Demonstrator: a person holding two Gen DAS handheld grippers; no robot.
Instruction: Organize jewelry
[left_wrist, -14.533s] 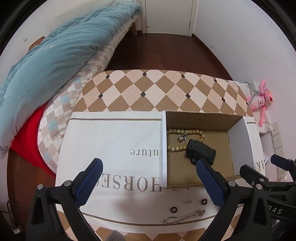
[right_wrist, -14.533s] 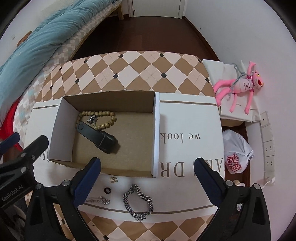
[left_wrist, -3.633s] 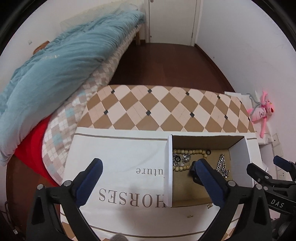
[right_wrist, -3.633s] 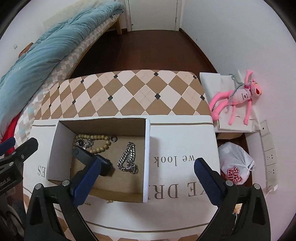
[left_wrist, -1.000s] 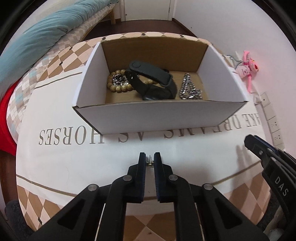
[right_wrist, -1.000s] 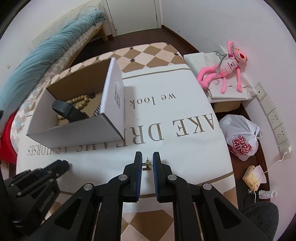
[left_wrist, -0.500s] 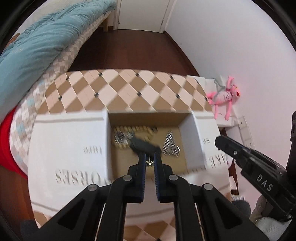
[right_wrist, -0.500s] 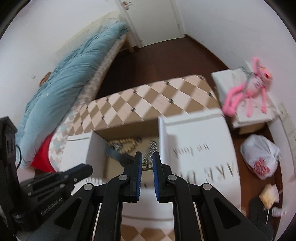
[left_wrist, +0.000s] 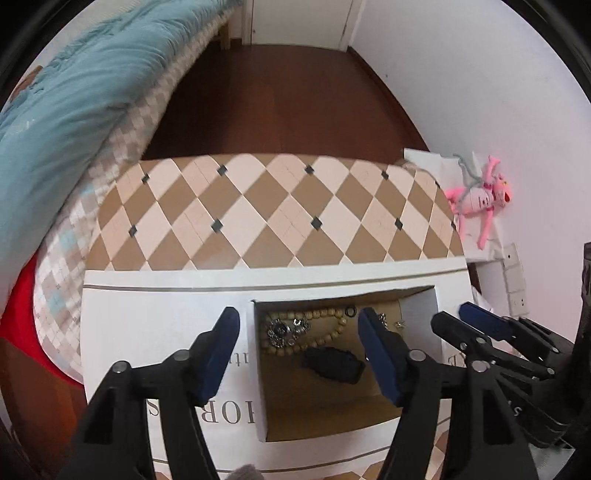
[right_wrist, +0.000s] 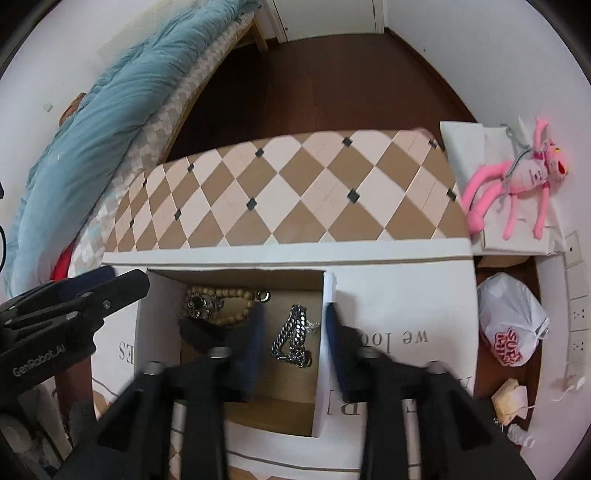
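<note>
An open cardboard box (left_wrist: 417, 314) (right_wrist: 159, 314) stands on a white printed sheet. In it lie a wooden bead bracelet (left_wrist: 325, 321) (right_wrist: 229, 295), a black band (left_wrist: 334, 365), a silver chain bracelet (right_wrist: 293, 336), a small ring (left_wrist: 350, 312) (right_wrist: 263, 295) and small silver pieces. My left gripper (left_wrist: 299, 354) is open above the box's left part. My right gripper (right_wrist: 295, 347) is open above the chain bracelet, its fingers blurred. Nothing shows between either pair of fingers.
The sheet (left_wrist: 155, 317) lies on a brown and cream checkered table (left_wrist: 280, 218). A bed with a teal duvet (left_wrist: 81, 85) is at the left. A pink plush toy (right_wrist: 524, 177) and a white plastic bag (right_wrist: 513, 325) lie at the right.
Both grippers were shut on small gold earrings half a second ago; both have opened over the box and no longer hold them. Both have moved closer above the box.
</note>
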